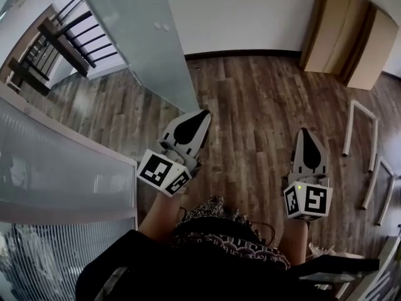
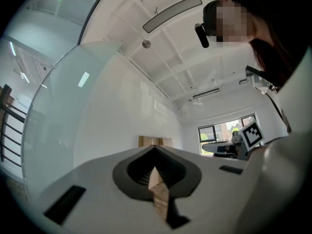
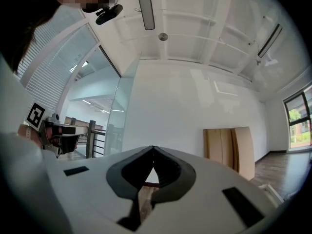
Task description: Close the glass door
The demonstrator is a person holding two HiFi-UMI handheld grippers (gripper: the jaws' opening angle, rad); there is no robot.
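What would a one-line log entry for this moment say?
glass door: open | left gripper: shut, empty, near door edge | right gripper: shut, empty, over floor

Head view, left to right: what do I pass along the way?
Dark railing → glass door → left gripper → right gripper → white frame pieces lying on the floor.

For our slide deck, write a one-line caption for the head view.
Left gripper and right gripper, both shut, held above the wood floor beside the glass door.
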